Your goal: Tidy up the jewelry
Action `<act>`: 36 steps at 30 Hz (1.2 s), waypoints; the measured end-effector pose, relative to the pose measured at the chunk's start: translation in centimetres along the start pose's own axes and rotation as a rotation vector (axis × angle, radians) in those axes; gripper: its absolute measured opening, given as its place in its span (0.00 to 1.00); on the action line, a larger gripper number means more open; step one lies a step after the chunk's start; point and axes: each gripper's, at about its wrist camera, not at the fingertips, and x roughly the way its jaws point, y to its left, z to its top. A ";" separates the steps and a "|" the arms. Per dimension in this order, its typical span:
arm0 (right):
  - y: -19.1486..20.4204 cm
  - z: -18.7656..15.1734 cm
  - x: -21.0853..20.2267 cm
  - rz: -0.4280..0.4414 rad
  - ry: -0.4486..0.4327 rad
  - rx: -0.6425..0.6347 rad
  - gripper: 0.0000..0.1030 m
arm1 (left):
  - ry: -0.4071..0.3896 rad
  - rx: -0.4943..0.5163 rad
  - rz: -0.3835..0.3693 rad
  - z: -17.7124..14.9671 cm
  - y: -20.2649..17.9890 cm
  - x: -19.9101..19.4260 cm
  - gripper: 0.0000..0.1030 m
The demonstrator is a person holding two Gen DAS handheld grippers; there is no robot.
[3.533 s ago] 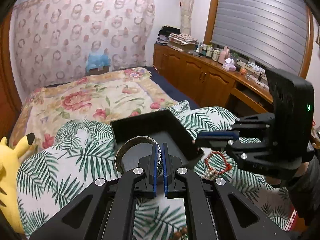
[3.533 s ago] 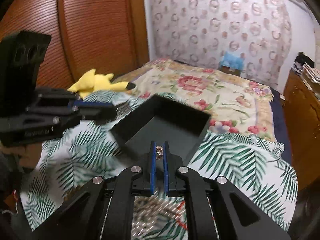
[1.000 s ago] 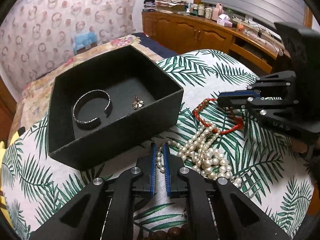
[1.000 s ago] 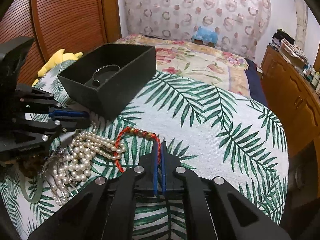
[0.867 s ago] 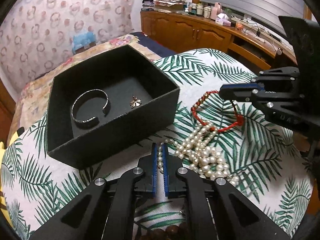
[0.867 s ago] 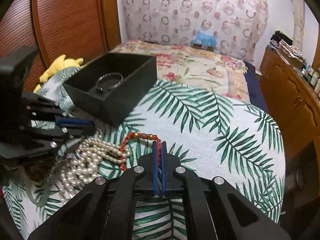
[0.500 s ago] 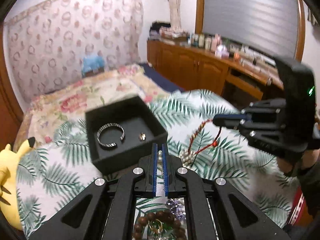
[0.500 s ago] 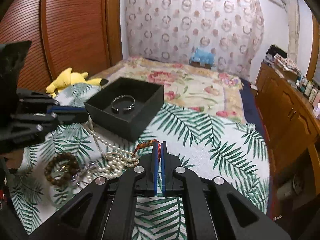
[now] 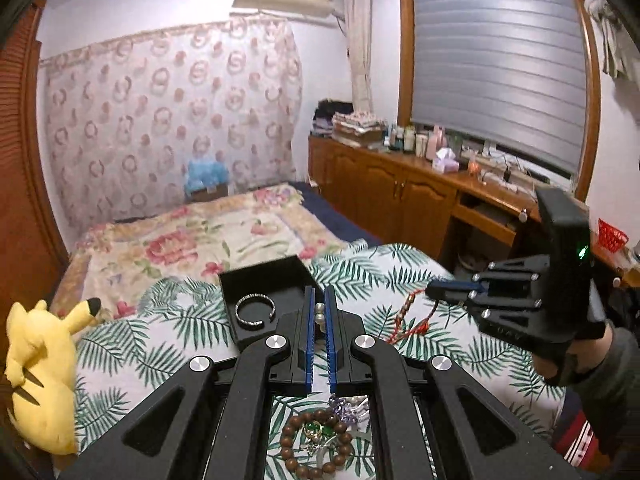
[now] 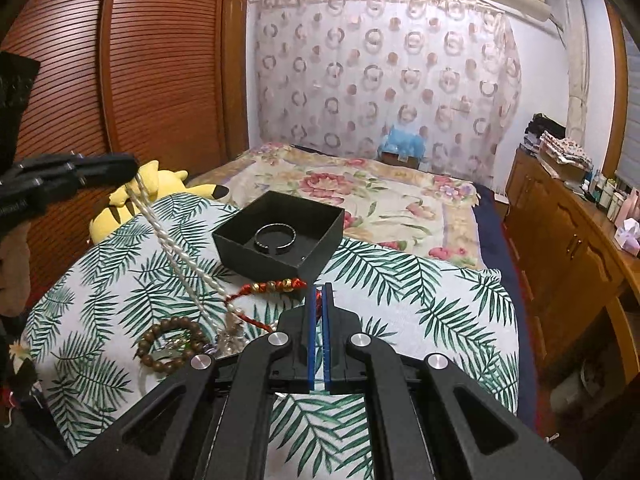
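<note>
My left gripper (image 9: 319, 312) grips the pearl necklace (image 10: 176, 256); my right gripper (image 10: 319, 304) grips the red bracelet (image 10: 276, 286). Both strands hang above the leaf-print cloth (image 10: 400, 280), beside the black box (image 10: 280, 232) holding a bangle (image 10: 275, 236). The jaws' fingers hide the pinch points.

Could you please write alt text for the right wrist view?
The right gripper pinches a red beaded bracelet above a palm-print cloth, while the left gripper lifts a pearl necklace. Behind sits a black box holding a silver bangle.
</note>
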 end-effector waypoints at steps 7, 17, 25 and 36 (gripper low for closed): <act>1.6 -0.7 -0.6 0.013 0.009 -0.024 0.03 | -0.074 0.022 0.014 1.5 -0.7 -3.6 0.04; 2.5 -2.2 1.0 0.039 0.038 -0.016 0.03 | -0.123 -0.017 0.045 2.1 0.8 -5.1 0.04; 3.5 -3.1 1.9 0.060 0.054 -0.025 0.03 | -0.141 -0.036 0.061 1.9 1.2 -5.5 0.04; 5.0 -3.1 0.7 0.133 -0.046 -0.021 0.03 | -0.087 0.008 0.022 1.5 -0.4 -4.4 0.04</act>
